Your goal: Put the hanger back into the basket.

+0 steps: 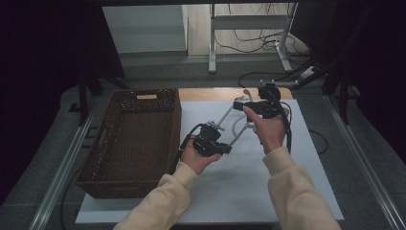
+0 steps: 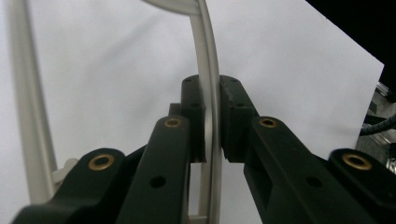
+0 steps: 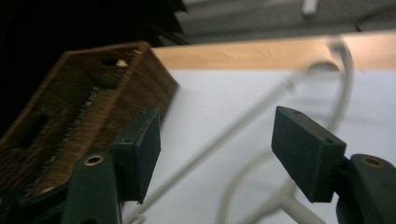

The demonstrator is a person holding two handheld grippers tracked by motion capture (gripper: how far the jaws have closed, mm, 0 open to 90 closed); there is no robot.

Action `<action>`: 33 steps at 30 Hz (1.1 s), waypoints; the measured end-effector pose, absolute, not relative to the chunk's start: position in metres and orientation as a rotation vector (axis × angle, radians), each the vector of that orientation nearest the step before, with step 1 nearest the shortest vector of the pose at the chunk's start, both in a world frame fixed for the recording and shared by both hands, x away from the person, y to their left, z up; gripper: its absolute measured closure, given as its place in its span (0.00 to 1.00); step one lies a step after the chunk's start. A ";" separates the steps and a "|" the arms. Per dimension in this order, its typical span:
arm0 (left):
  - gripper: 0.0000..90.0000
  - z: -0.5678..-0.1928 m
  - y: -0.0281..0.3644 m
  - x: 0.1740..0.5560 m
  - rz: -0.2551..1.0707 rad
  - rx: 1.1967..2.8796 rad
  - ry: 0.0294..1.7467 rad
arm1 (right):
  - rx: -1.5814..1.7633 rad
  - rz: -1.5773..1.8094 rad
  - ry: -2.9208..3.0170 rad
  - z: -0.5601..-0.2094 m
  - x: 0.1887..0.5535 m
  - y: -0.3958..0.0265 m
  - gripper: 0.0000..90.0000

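The left gripper (image 2: 212, 116) clamps a white hanger (image 1: 234, 125) above the white sheet (image 1: 249, 177); the right gripper (image 3: 215, 149) gapes empty (hanger beyond its jaws). Handover seems finished; next, probably carry it to the basket (image 1: 129, 179).
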State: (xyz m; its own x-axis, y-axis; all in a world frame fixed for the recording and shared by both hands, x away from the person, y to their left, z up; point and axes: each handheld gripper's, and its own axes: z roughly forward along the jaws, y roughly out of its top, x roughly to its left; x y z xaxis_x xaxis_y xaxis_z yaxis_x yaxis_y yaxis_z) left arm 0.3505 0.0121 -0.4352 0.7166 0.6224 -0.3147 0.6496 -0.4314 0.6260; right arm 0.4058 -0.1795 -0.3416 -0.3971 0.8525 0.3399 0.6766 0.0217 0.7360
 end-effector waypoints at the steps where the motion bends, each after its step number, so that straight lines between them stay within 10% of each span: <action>1: 0.91 -0.435 0.013 0.351 -0.048 2.161 0.963 | 1.569 1.334 2.099 -0.338 0.403 -0.180 0.37; 14: 0.91 -0.431 0.020 0.351 -0.083 2.136 0.954 | 1.405 1.505 2.095 -0.325 0.364 -0.245 0.39; 33: 0.91 -0.379 0.060 0.331 -0.063 2.021 0.884 | 1.422 1.577 2.067 -0.408 0.337 -0.331 0.39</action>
